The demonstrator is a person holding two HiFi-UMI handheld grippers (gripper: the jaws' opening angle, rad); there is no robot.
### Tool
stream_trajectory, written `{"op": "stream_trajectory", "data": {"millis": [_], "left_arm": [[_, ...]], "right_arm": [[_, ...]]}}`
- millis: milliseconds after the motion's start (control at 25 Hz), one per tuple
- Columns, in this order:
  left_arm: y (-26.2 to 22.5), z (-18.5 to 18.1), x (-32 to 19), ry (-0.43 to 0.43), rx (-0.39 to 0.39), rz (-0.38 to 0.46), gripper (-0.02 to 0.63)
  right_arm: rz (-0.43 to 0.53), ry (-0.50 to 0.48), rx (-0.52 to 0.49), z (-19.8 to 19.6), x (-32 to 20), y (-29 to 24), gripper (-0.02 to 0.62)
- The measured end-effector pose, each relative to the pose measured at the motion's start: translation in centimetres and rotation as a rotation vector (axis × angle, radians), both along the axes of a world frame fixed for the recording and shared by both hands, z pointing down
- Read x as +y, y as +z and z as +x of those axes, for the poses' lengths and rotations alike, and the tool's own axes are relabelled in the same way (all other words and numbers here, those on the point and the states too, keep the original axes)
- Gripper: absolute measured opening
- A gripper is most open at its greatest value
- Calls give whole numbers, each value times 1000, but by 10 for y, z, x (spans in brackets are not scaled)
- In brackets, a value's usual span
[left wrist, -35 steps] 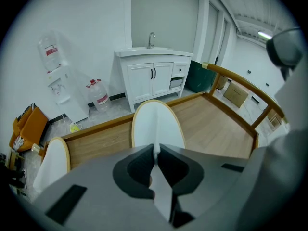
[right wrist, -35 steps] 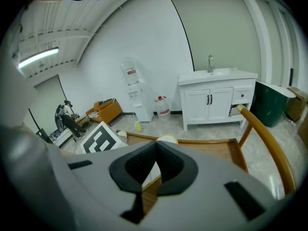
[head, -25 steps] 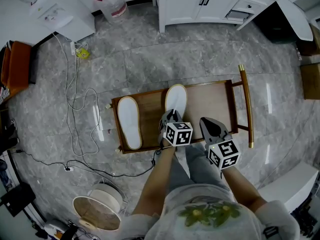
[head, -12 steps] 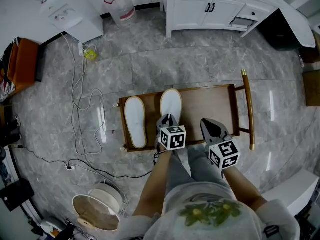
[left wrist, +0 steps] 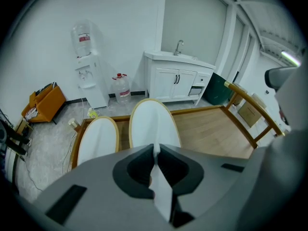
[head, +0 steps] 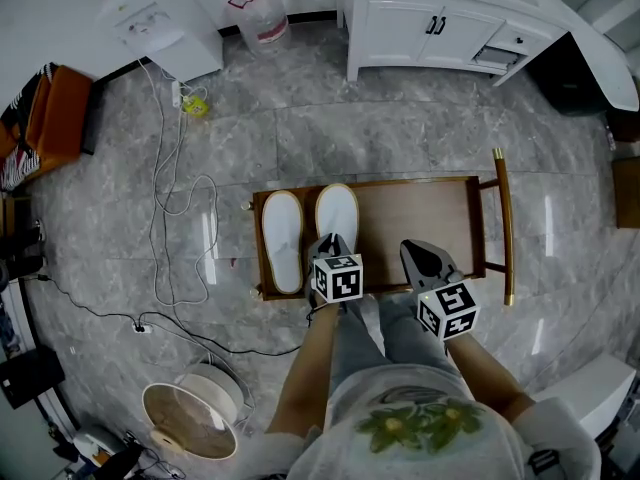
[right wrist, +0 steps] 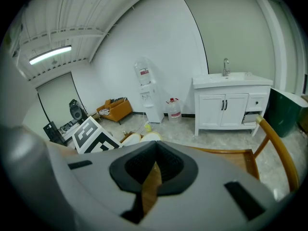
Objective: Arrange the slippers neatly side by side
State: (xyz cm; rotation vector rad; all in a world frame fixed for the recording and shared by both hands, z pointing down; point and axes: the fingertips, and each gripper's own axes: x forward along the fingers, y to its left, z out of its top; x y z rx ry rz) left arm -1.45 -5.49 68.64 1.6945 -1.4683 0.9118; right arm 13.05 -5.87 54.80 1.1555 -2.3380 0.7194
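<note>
Two white slippers lie soles up, side by side, at the left end of a low wooden tray (head: 425,213). The left slipper (head: 282,240) (left wrist: 97,141) lies free. My left gripper (head: 330,248) (left wrist: 155,153) is shut on the near heel edge of the right slipper (head: 337,213) (left wrist: 149,121). The two slippers are almost parallel, with a narrow gap between them. My right gripper (head: 420,258) (right wrist: 153,172) hovers over the tray's near edge, shut with nothing in it.
The tray has a raised wooden handle bar (head: 505,223) at its right end. A white cabinet (head: 440,18), a water jug (head: 262,13) and a dispenser (head: 160,18) stand beyond. Cables (head: 170,238) trail left of the tray, and a cable spool (head: 190,413) sits near left.
My left gripper has carried the right slipper leftward until it lies close beside the left slipper. The right gripper has stayed where it was.
</note>
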Motion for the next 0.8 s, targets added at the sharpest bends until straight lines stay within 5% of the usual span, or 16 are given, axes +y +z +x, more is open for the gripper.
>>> {"op": "stream_trajectory", "data": {"millis": [800], "left_arm": [[28,-31,3,-51,55,-59,38]], "right_arm": [[-30,-11,-3,-21,8,13,6]]}}
